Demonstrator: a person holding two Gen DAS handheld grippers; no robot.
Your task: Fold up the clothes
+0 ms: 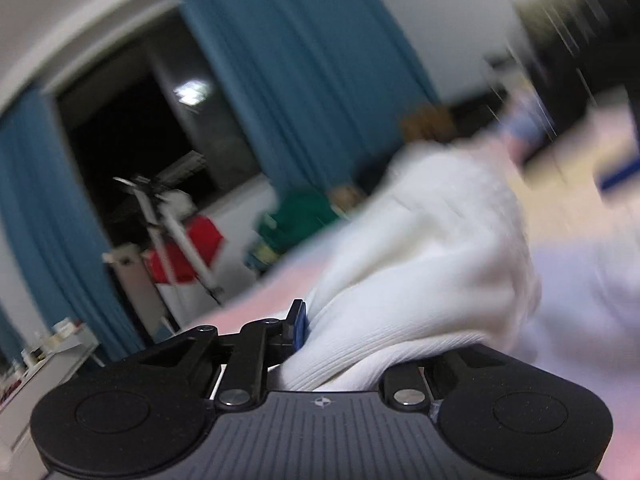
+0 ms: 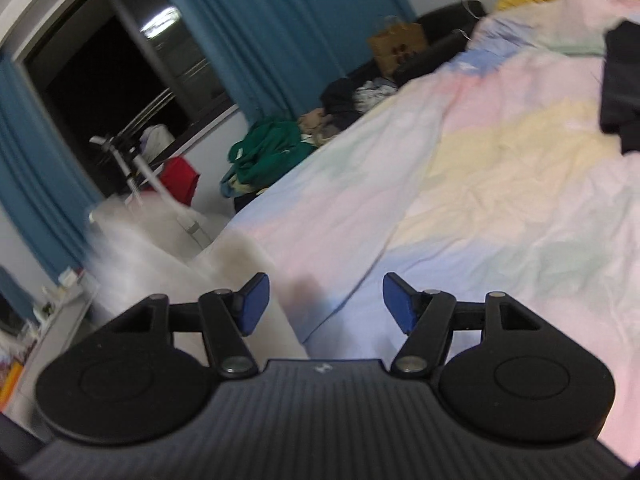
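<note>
In the left wrist view my left gripper (image 1: 340, 344) is shut on a white ribbed knit garment (image 1: 432, 248), which bunches up over the jaws and hides the right finger; only the left blue pad (image 1: 298, 322) shows. The frame is motion-blurred. In the right wrist view my right gripper (image 2: 322, 300) is open and empty above the pastel striped bedsheet (image 2: 500, 184). A blurred white cloth (image 2: 132, 256) hangs at the bed's left edge. A black garment (image 2: 622, 92) lies on the bed at the far right.
A pile of clothes with a green garment (image 2: 268, 152) sits beside the bed. A white drying rack (image 2: 140, 168) with a red item (image 2: 180, 178) stands by the dark window and teal curtains (image 2: 256, 28). A brown paper bag (image 2: 396, 46) stands farther back.
</note>
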